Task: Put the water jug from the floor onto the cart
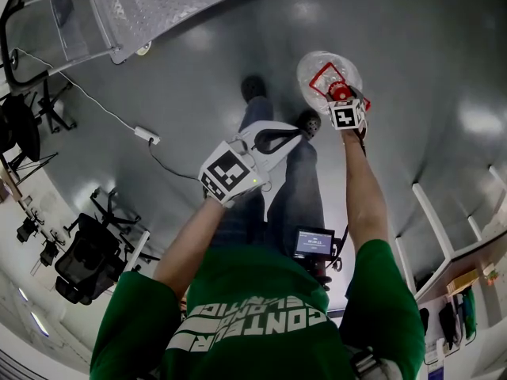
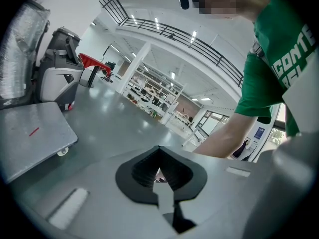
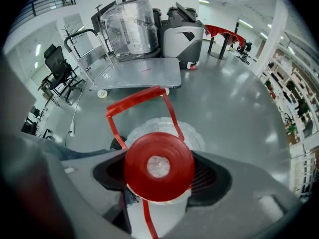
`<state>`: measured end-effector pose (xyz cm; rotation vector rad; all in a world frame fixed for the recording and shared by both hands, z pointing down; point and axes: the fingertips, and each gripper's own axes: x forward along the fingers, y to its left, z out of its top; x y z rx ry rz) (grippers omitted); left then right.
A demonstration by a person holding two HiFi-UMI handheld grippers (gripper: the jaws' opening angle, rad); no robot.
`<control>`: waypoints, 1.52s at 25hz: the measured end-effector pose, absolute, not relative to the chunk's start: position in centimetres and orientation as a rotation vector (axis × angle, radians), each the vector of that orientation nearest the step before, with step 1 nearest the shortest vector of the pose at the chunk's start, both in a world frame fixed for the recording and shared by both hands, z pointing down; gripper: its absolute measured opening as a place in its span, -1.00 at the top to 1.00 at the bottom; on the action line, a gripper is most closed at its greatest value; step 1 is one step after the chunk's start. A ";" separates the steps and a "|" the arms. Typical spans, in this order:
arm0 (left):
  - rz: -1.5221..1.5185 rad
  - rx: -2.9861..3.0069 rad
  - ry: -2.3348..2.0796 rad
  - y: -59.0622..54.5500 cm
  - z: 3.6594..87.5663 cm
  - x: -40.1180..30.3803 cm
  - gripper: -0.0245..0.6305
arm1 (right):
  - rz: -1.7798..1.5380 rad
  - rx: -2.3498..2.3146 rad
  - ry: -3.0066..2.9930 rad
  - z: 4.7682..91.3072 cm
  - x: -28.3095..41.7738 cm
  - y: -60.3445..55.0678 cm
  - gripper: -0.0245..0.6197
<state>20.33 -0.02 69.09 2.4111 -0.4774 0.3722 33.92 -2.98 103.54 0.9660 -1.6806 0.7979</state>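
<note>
Just beside jug [image 1: 320, 65], seemingly a shoe [image 1: 309, 122].

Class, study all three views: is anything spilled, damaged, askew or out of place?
Nothing stands out. The jug stands upright on the floor, cap on, no water around it; the right tool straddles its top. The cart is level, with a second jug upright on it.
</note>
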 end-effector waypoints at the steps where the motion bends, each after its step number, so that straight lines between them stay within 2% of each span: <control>1: 0.374 2.412 -0.485 0.0 69.1 20.2 0.88 | 0.794 0.965 -1.678 103.7 33.8 -2.9 -0.03; 8: 0.388 2.404 -0.528 0.7 68.9 19.2 0.88 | 0.804 0.970 -1.683 102.9 33.2 -3.1 -0.02; 13: 0.392 2.401 -0.536 0.9 68.2 19.1 0.88 | 0.774 0.992 -1.739 99.4 33.0 -4.8 -0.02; 26: 0.282 2.535 -0.638 -3.9 57.7 17.7 0.88 | 0.544 1.060 -1.860 80.3 34.9 -10.7 -0.02; 38: 0.209 2.567 -0.657 -6.3 52.3 9.9 0.88 | 0.483 1.113 -1.948 66.5 29.8 -14.5 -0.02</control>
